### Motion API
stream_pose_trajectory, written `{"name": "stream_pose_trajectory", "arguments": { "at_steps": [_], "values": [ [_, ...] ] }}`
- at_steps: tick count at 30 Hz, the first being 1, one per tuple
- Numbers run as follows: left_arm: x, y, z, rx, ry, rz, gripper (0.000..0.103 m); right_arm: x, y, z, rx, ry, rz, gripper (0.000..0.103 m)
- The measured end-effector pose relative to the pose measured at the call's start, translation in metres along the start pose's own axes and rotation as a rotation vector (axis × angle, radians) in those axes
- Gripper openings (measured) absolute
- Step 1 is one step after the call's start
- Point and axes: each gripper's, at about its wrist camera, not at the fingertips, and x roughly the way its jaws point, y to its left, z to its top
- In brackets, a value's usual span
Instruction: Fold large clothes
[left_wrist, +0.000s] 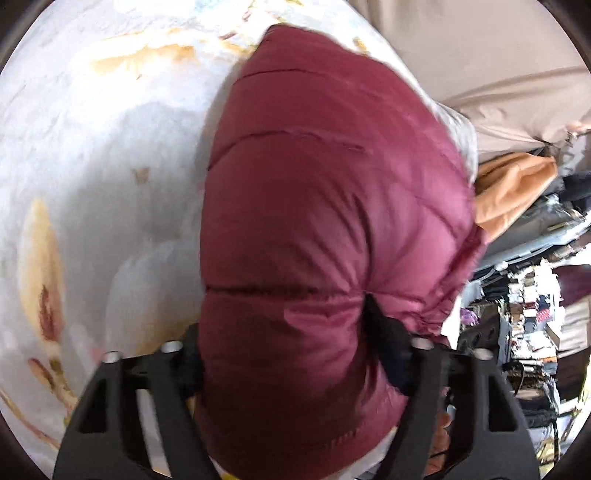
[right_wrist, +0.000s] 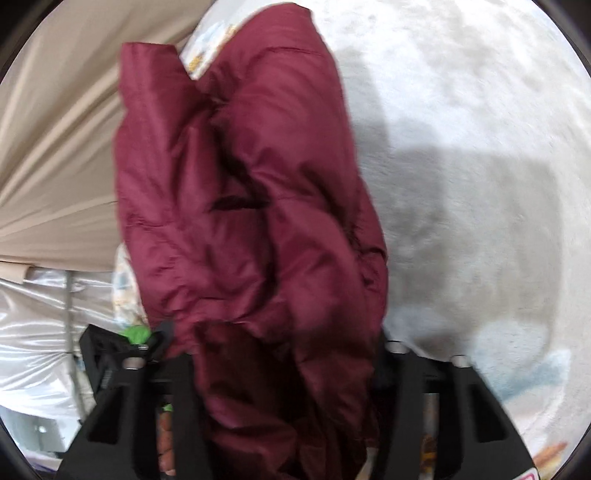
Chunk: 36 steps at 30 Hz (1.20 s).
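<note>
A maroon quilted puffer jacket fills the middle of the left wrist view, bunched between the black fingers of my left gripper, which is shut on its fabric. In the right wrist view the same jacket hangs in thick folds, and my right gripper is shut on it. The jacket is held above a white floral bedspread, which also shows in the right wrist view. The jacket hides most of each gripper's fingertips.
A beige curtain hangs at the bed's edge; it also shows in the left wrist view. An orange garment lies beside the bed. Cluttered shelves stand at right. Shiny white plastic wrap is at lower left.
</note>
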Motion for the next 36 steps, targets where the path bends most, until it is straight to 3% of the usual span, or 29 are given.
{"name": "stream_pose_trajectory", "arguments": {
  "at_steps": [4,9,14,19,22,25,28,32,36],
  "values": [
    [-0.033,-0.043,0.010,0.089,-0.055,-0.061,0.042,-0.027,0.027,-0.002,-0.080,-0.058,0.035,0.024],
    [-0.096,-0.114,0.021,0.260,-0.170,-0.119,0.041,-0.095,0.092,-0.009,-0.248,-0.205,0.081,0.024],
    [-0.173,-0.191,0.019,0.472,-0.352,-0.194,0.041,-0.175,0.162,-0.029,-0.451,-0.418,0.131,0.024],
    [-0.255,-0.229,0.000,0.652,-0.547,-0.240,0.041,-0.228,0.221,-0.055,-0.585,-0.604,0.238,0.024],
    [-0.300,-0.225,-0.005,0.719,-0.654,-0.252,0.042,-0.249,0.246,-0.064,-0.673,-0.669,0.286,0.025],
    [-0.328,-0.212,0.002,0.748,-0.724,-0.237,0.044,-0.241,0.281,-0.066,-0.743,-0.682,0.333,0.026],
    [-0.332,-0.186,0.019,0.733,-0.732,-0.185,0.045,-0.206,0.310,-0.056,-0.770,-0.645,0.337,0.027],
    [-0.311,-0.133,0.059,0.622,-0.650,-0.111,0.045,-0.133,0.331,-0.033,-0.742,-0.532,0.296,0.028],
    [-0.254,-0.058,0.107,0.499,-0.535,-0.056,0.046,-0.040,0.321,-0.003,-0.678,-0.396,0.198,0.035]
  ]
}}
